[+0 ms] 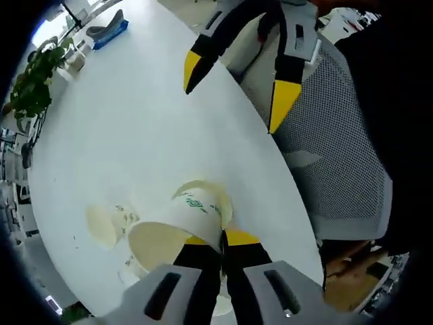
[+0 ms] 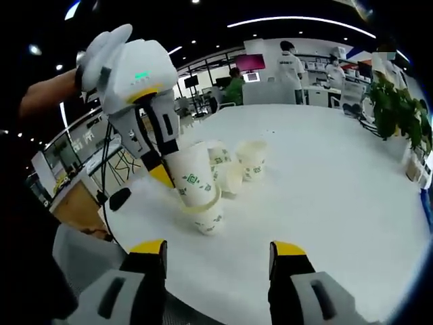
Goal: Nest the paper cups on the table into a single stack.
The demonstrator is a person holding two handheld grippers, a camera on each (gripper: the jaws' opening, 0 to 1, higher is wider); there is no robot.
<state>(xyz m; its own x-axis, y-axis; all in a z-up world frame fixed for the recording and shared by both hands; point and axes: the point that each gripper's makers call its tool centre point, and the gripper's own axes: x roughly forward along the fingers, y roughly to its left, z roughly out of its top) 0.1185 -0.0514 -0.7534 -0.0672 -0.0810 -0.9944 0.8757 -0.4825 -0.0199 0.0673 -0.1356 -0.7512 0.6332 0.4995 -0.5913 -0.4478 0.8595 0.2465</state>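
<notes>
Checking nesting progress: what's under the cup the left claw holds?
A white paper cup with green print sits under the held cup, mouth upward; its inside is covered.

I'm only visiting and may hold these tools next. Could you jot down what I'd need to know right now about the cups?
Left gripper: shut on the rim of a paper cup, held tilted over an upside-down cup on the white table.
Right gripper: open, holding nothing, hanging near the table edge, pointed at the cups.
Other cups: a small group stands just behind the held one; how many is hard to tell.
Done: one cup picked up and brought onto another.
Left: seat the held cup, then nest the remaining cups into one stack.
</notes>
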